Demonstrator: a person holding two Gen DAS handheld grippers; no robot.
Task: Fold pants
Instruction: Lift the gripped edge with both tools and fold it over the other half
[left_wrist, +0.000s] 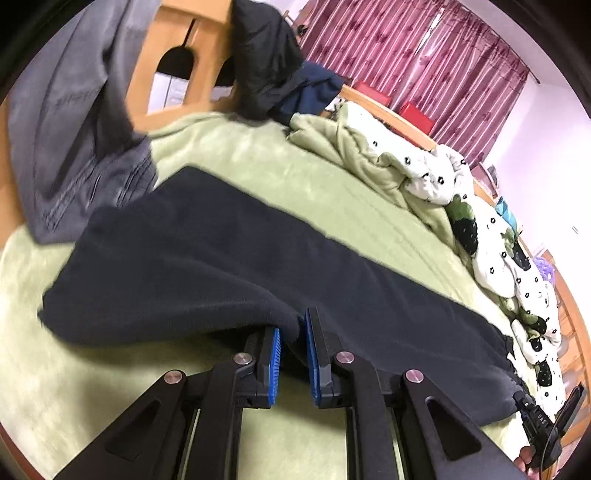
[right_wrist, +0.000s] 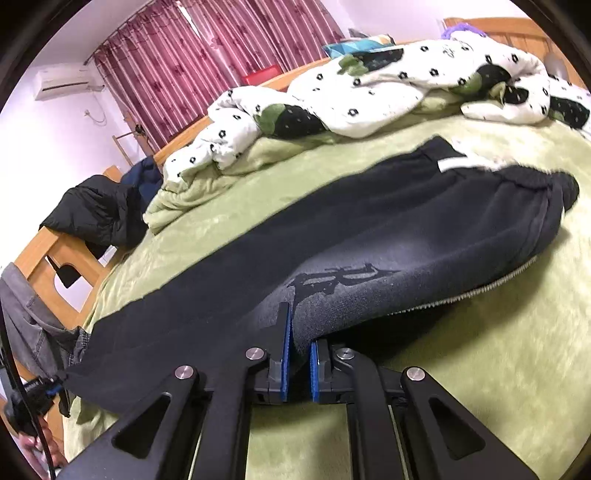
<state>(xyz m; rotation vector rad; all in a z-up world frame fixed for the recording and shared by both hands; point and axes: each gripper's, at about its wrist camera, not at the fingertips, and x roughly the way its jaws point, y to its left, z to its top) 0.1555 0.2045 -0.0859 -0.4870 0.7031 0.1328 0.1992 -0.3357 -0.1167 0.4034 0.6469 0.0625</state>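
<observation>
Blue-padded fingers of my left gripper (left_wrist: 293, 338) are clamped on a bunched edge of the dark navy fleece pants (left_wrist: 229, 251). Same on the other side: my right gripper (right_wrist: 300, 341) pinches the near edge of the pants, just under a dark printed graphic (right_wrist: 332, 282) whose characters I can't read. Pants lie lengthwise across the pale green fleece blanket (left_wrist: 303, 177), with a white label (right_wrist: 452, 162) at the waistband, its text too blurred. Far leg end is blurred in the left view. Right gripper's body is cut off at the left view's corner, lettering illegible. Grey jeans (left_wrist: 66, 122) hang over the wooden footboard (left_wrist: 173, 70); white flower-print quilt (right_wrist: 354, 99) is bunched along the far side.
</observation>
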